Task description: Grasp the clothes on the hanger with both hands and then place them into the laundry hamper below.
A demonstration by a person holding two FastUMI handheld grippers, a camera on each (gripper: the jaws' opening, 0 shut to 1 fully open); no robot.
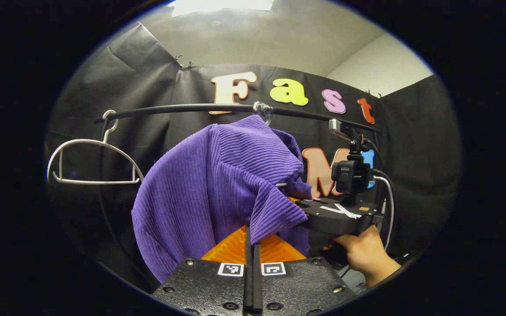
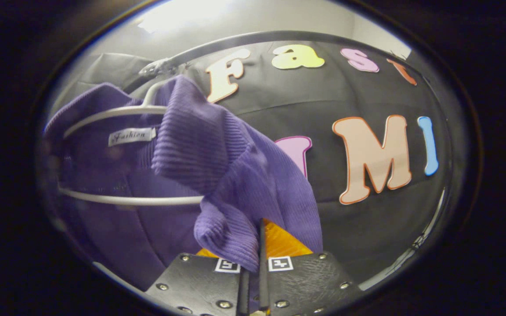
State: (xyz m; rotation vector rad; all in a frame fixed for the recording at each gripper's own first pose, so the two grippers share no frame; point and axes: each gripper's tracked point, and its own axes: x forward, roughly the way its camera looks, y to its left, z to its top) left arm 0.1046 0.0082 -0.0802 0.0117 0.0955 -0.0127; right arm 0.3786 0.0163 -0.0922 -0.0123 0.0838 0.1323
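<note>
Under the black rail (image 1: 182, 108) we see the purple ribbed sweater (image 1: 200, 193) draped on its hanger (image 2: 117, 200). Soft and floppy, it suits bunched-fold grips. The left gripper (image 1: 251, 245) and right gripper (image 2: 259, 245) each pinch a fold, fingers clenched.

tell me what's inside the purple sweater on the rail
In the right gripper view, a white hanger sits inside the purple sweater, its upper arm and lower bar showing through the open neck. The knit covers the hanger's right end.
</note>
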